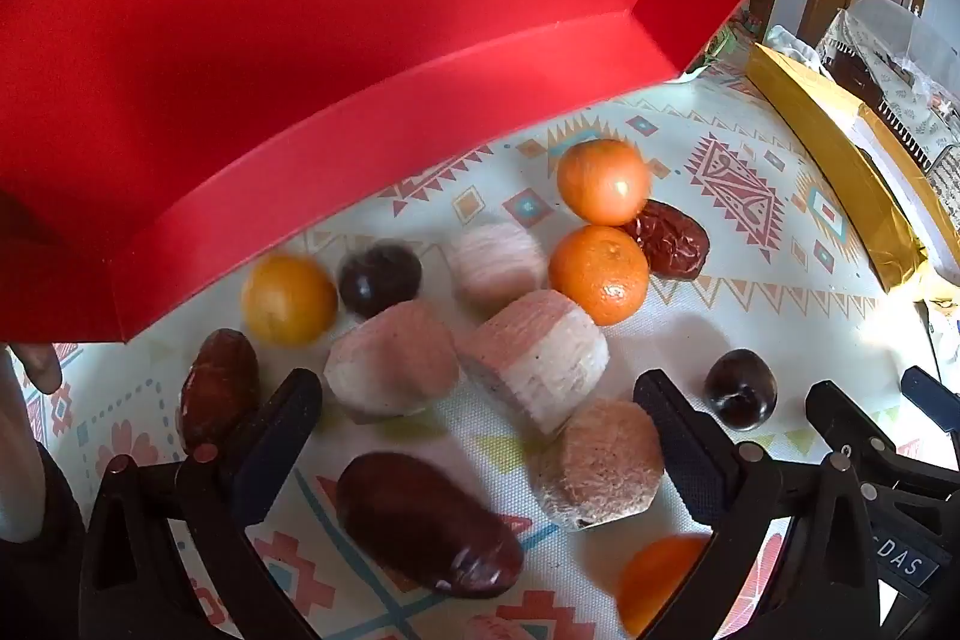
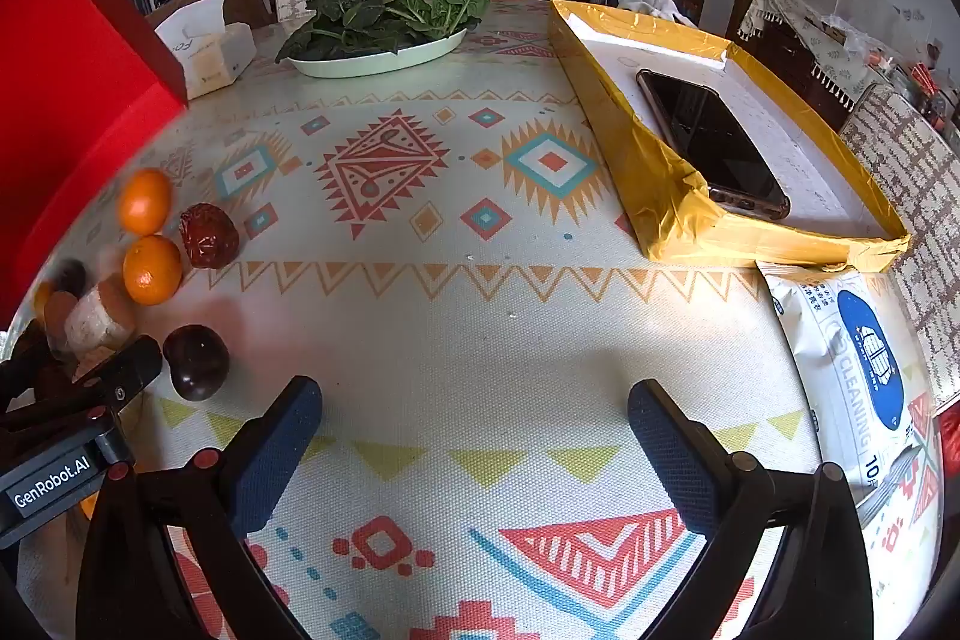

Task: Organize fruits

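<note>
Left gripper low over fruit pile on counter, jaws open, gripping nothing, dark date between them; right gripper jaws open over bare cloth; oranges far left beside red box.

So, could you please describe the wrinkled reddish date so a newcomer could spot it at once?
Start at the big red box, then find the two oranges stacked below its corner. The wrinkled date touches their right side, redder and more crinkled than the smooth dark ones.
</note>
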A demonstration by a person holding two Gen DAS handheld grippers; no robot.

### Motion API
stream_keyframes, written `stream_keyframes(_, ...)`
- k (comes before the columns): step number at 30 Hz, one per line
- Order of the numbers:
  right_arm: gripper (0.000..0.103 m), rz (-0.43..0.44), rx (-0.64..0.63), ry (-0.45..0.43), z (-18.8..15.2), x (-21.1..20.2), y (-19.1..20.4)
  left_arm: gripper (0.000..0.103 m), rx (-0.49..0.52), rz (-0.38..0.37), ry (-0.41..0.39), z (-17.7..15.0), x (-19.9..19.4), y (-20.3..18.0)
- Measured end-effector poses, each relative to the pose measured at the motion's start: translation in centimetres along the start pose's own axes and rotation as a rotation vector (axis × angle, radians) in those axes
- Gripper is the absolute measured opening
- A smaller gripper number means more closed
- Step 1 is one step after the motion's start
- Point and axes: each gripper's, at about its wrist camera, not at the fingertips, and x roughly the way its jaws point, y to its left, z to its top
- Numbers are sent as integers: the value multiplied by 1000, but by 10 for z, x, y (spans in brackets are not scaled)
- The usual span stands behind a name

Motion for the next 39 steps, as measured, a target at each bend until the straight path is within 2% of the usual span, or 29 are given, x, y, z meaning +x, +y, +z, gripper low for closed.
stream_keyframes(39,103,0,0,-1,0,0,0,103,0,0,1,0,2,-2)
